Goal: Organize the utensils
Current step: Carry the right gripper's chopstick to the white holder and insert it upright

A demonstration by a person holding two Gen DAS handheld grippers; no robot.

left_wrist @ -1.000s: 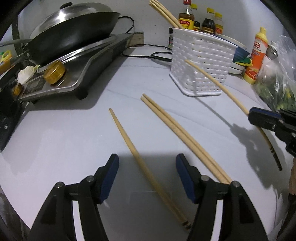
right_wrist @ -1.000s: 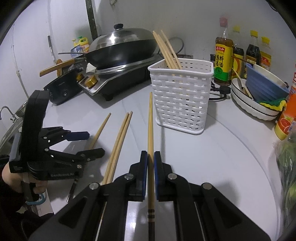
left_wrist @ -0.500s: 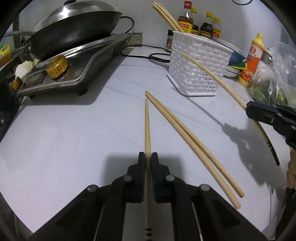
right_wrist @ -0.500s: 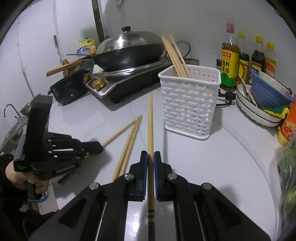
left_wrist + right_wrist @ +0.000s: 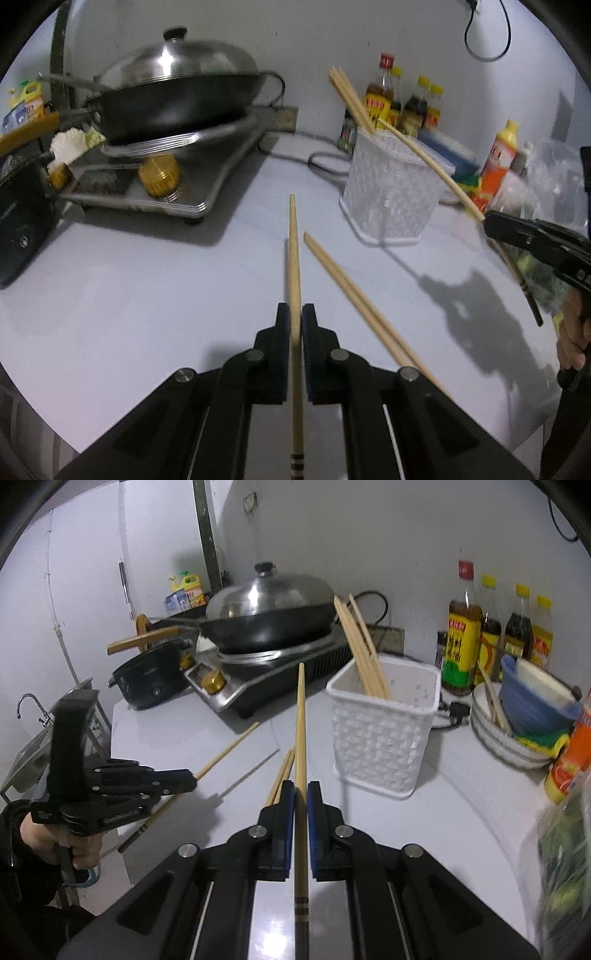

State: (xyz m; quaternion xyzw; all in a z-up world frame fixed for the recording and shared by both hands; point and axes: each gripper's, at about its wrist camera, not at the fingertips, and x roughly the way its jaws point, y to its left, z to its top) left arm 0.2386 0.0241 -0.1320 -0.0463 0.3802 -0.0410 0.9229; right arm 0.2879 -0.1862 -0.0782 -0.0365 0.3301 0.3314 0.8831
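With each gripper's fingers clenched on one chopstick, left gripper [image 5: 294, 314] and right gripper [image 5: 301, 792], and the white basket [image 5: 384, 734] at the right's 1 o'clock, either long tip could catch the rim and tip it.

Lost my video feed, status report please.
Left claw shut on chopstick. Right claw shut on second chopstick. Two loose chopsticks on counter. White basket unobstructed.
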